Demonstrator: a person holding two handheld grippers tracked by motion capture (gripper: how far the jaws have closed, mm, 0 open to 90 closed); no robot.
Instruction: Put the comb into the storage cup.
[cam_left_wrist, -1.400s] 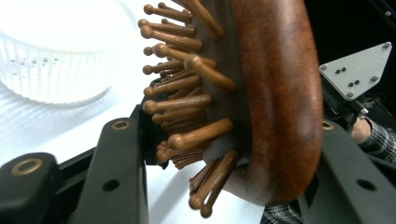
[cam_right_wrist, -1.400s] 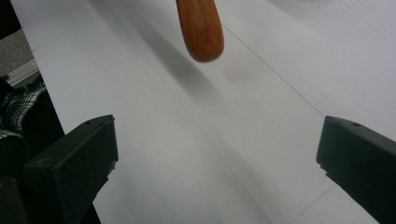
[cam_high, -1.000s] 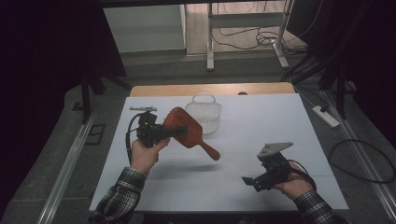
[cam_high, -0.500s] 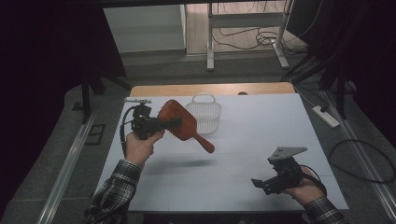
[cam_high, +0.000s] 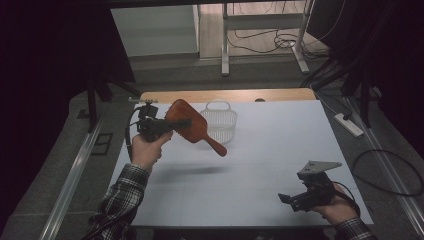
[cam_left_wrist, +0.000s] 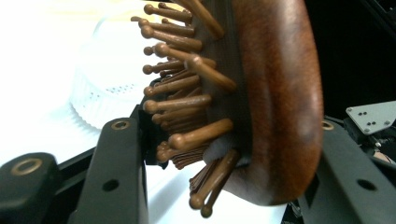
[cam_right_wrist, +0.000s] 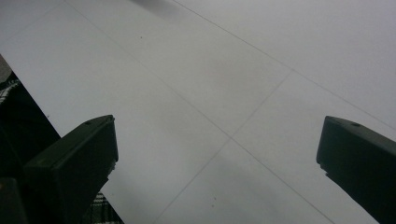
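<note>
Left gripper (cam_high: 172, 125) clamped on the head of a wooden hairbrush (cam_high: 192, 127), held in the air above the left part of the bench (cam_high: 260, 165). Handle points down-right, toward the middle of the bench. In the left gripper view one jaw sits against the bristles (cam_left_wrist: 187, 100), the other against the smooth brown back (cam_left_wrist: 280, 93). White basket (cam_high: 220, 122) stands on the bench just behind the hairbrush; from the high view I can't tell whether they touch, probably apart. Right gripper (cam_high: 295, 201) at the near right corner, jaws spread wide, nothing between them, bare bench surface below. No brand, label or readable writing on the hairbrush, the basket or the grippers.
</note>
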